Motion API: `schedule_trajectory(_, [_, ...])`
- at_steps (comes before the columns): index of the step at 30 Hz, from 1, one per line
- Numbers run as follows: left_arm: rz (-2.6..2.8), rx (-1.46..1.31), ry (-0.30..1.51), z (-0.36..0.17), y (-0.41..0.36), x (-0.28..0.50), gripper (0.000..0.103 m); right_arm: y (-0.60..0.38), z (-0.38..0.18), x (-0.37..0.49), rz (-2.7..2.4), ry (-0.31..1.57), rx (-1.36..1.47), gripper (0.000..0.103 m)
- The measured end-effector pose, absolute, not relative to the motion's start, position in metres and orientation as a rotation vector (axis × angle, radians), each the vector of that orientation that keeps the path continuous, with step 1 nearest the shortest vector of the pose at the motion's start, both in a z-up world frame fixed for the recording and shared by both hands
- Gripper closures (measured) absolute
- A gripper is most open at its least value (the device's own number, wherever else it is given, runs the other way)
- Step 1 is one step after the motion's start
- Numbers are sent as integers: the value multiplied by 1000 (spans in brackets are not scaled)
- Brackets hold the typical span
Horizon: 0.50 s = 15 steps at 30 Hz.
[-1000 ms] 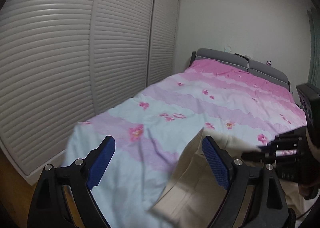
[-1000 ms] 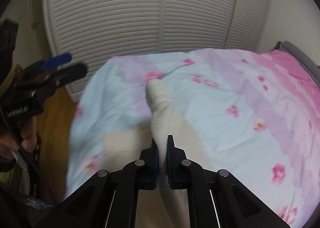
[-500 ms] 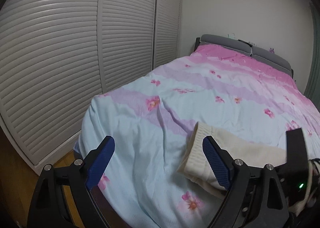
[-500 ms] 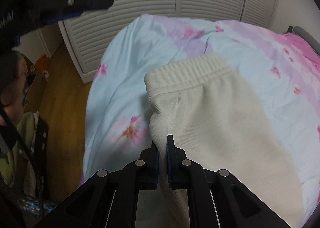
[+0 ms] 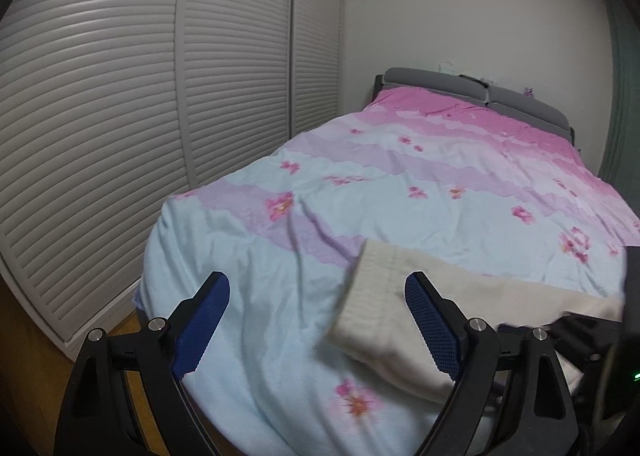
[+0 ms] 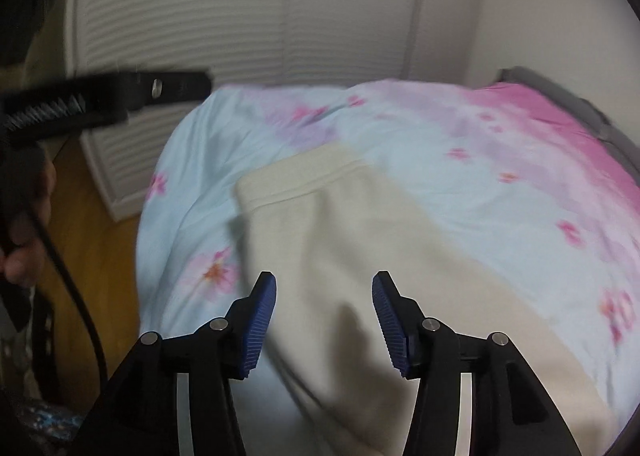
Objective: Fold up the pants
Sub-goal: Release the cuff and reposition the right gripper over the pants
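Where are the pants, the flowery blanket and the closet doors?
pants (image 6: pixel 360 240), right wrist view, middle of the cream fabric.
flowery blanket (image 5: pixel 400 192), left wrist view, middle.
closet doors (image 5: pixel 100 116), left wrist view, slats.

Bed (image 5: pixel 400 184), floral duvet; cream pants (image 6: pixel 360 240) lying near foot.

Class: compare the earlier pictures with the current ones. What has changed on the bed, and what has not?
The right claw, earlier clamped on the cream pants, has just been opening and has released them; they now lie flat on the floral duvet. The left claw stays open and empty.
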State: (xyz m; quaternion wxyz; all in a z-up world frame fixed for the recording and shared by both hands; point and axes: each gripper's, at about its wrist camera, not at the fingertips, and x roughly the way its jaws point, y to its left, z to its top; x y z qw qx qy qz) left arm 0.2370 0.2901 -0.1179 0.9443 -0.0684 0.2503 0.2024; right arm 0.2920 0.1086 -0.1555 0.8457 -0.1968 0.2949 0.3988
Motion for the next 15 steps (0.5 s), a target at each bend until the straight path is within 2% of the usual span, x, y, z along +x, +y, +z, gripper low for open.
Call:
schedule_trajectory(7, [282, -123, 484, -112, 223, 248, 13, -26, -124, 282, 502, 596, -284, 49])
schedule_trajectory(15, [95, -57, 463, -118, 128, 258, 13, -115, -145, 285, 310, 648, -384, 48])
